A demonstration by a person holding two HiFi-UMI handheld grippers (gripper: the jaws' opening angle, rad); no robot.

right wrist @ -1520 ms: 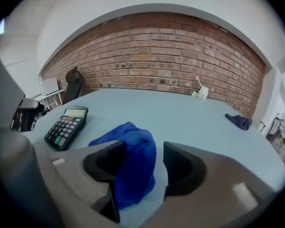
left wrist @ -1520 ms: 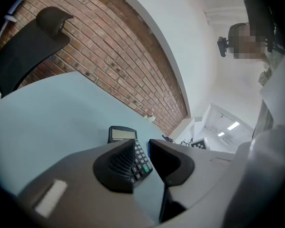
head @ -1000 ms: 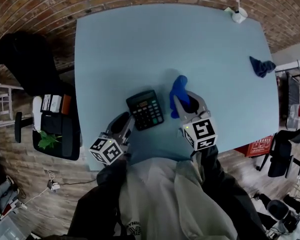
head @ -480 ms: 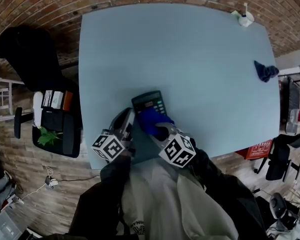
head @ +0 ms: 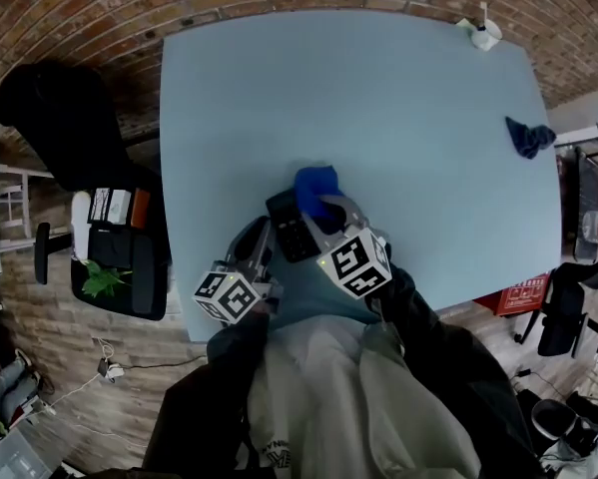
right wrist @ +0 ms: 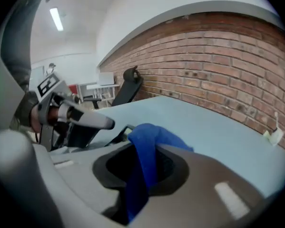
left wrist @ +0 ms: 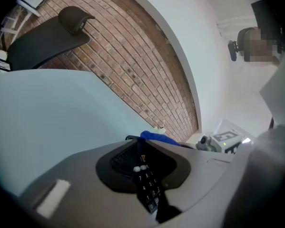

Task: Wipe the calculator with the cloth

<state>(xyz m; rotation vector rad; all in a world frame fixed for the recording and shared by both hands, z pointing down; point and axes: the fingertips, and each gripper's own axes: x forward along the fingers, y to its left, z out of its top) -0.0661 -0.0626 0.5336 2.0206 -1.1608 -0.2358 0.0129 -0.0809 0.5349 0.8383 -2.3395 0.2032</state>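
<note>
The black calculator (head: 287, 230) lies near the table's front edge, and its keys (left wrist: 147, 187) show between my left jaws. My left gripper (head: 265, 239) has just been closing and is now shut on the calculator's near left edge. The blue cloth (head: 316, 189) rests on the calculator's far end, bunched and hanging from my right gripper (head: 324, 208), which is shut on it. In the right gripper view the cloth (right wrist: 143, 152) fills the gap between the jaws. The right gripper's marker cube (head: 356, 261) covers the calculator's right side.
The light blue table (head: 358, 108) stands against a brick wall. A second blue cloth (head: 529, 136) lies at the table's right edge, and a small white object (head: 481, 34) sits at the far right corner. Left of the table stand a black chair (head: 54, 113) and a black cart (head: 119, 262).
My right gripper has carried the blue cloth from the right of the calculator leftward onto it. The left jaws have closed on the calculator's near edge.
</note>
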